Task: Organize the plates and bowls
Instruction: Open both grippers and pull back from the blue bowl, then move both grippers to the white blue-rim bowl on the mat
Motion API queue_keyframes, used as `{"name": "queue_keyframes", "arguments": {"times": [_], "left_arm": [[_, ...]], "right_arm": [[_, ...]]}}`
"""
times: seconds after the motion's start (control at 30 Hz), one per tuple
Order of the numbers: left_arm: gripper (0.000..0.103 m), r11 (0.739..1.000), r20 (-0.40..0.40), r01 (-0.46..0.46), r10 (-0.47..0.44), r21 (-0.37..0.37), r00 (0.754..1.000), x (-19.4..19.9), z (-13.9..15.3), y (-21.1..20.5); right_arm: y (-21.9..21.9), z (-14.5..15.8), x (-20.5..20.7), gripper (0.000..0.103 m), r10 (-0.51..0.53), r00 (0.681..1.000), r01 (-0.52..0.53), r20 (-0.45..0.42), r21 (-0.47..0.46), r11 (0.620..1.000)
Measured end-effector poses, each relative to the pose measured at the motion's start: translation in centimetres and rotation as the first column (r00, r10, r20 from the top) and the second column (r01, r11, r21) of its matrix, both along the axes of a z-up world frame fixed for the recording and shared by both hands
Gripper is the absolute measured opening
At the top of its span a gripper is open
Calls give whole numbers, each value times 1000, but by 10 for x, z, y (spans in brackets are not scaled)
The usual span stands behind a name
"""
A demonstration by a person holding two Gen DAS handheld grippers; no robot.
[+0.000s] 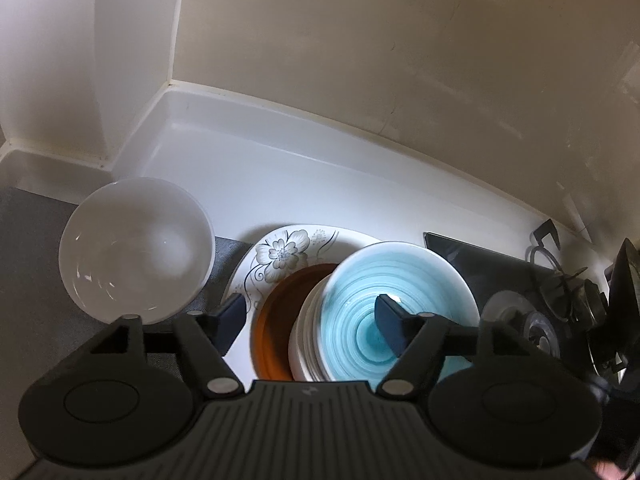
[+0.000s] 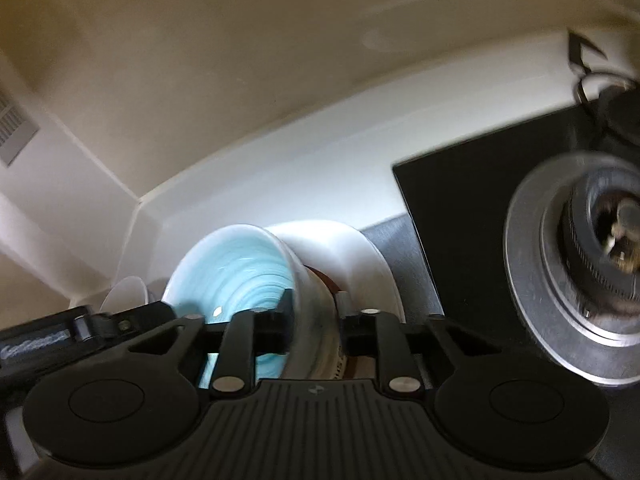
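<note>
Table [image 1: 280,184], white, carries one black stove [image 1: 500,280] at the right and one nested stack: flowered plate [image 1: 280,256] lowest, brown dish [image 1: 276,312] on it, blue-swirl bowl [image 1: 400,280] uppermost, apparently gathered for tidying. One white bowl [image 1: 136,248] stands apart, leftward. Left tool [image 1: 312,320]: released, jaws spread above the stack. Right tool [image 2: 312,320]: clenched on the blue-swirl bowl's wall, seemingly seating it.

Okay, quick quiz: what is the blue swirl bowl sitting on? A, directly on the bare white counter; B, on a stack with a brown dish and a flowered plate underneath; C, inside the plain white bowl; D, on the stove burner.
B: the blue swirl bowl tops a stack, with the brown dish and the flowered plate showing beneath it.
</note>
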State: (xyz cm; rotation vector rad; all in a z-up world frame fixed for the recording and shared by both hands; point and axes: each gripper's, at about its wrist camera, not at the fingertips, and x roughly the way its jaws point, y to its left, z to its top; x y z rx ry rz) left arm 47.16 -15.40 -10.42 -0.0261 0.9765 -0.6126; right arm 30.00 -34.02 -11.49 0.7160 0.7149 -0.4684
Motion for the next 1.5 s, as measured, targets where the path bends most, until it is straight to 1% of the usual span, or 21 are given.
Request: {"name": "queue_keyframes", "arguments": {"times": [0.07, 0.13, 0.2, 0.3, 0.37, 0.4, 0.43, 0.53, 0.67, 0.73, 0.83, 0.9, 1.0, 1.07, 1.1, 1.13, 1.17, 1.23, 1.27, 1.4, 1.5], "left_arm": [[77, 1000, 7, -8, 8, 0, 1000, 1, 2, 3], [77, 1000, 10, -17, 17, -2, 1000, 3, 3, 6], [77, 1000, 11, -27, 27, -4, 1000, 5, 4, 9], [77, 999, 11, -35, 35, -8, 999, 8, 6, 11], [77, 999, 12, -32, 32, -10, 999, 8, 7, 11], [77, 1000, 13, -30, 30, -10, 999, 8, 7, 11], [77, 1000, 15, -27, 27, -10, 1000, 7, 8, 11], [77, 1000, 18, -20, 20, -10, 1000, 6, 8, 11], [77, 1000, 18, -26, 26, -6, 999, 6, 7, 11], [77, 1000, 15, -26, 26, -3, 1000, 7, 6, 9], [77, 1000, 13, -24, 24, 4, 1000, 7, 5, 7], [77, 1000, 12, -19, 19, 7, 1000, 7, 4, 5], [78, 1000, 12, -9, 9, 17, 1000, 7, 2, 2], [84, 1000, 16, -1, 1, 24, 1000, 6, 1, 1], [88, 1000, 18, -1, 0, 24, 1000, 6, 1, 1], [88, 1000, 23, 2, -3, 23, 1000, 5, 1, 1], [89, 1000, 29, 8, -8, 22, 1000, 4, 2, 2], [95, 1000, 31, 12, -12, 24, 999, 3, 3, 4], [103, 1000, 30, 10, -11, 25, 999, 3, 4, 5], [103, 1000, 47, 7, -8, 15, 999, 0, 12, 21], [103, 1000, 53, 2, -3, 14, 999, -5, 14, 42]], "right_arm": [[-5, -3, -3, 44, -34, 999, 34, -9, 38, 999], [-9, -1, -9, 48, -56, 998, 56, -1, 62, 996], [-10, 3, -13, 48, -58, 998, 56, 19, 58, 997], [-8, 11, -14, 39, -35, 999, 34, 24, 26, 999], [-5, 15, -12, 24, -9, 1000, 9, 23, 5, 1000], [-3, 16, -11, 21, 1, 1000, -1, 24, -3, 1000], [-1, 17, -9, 13, 7, 1000, -7, 24, -9, 1000], [2, 18, -5, 12, 19, 1000, -18, 24, -31, 999], [-14, 7, -9, 12, 0, 998, -6, 59, 96, 995], [-20, 3, -11, 12, -5, 997, -5, 71, 136, 991], [-20, 2, -10, 12, 3, 997, -12, 72, 136, 991], [-17, 5, -7, 12, 20, 998, -26, 59, 111, 994], [-9, 10, -3, 20, 48, 999, -48, 10, 49, 998], [-4, 14, -2, 41, 61, 998, -61, 1, 7, 998], [-1, 17, -2, 47, 66, 998, -66, -2, -16, 998], [2, 20, -3, 55, 70, 998, -70, -8, -38, 997], [5, 23, -3, 59, 76, 997, -77, -13, -60, 995], [11, 29, -6, 64, 85, 996, -86, -21, -102, 991], [15, 33, -8, 66, 80, 996, -83, -28, -127, 988], [27, 47, -24, 69, 71, 997, -73, -15, -175, 982], [45, 60, -32, 72, 123, 992, -120, 10, -173, 978]]}}
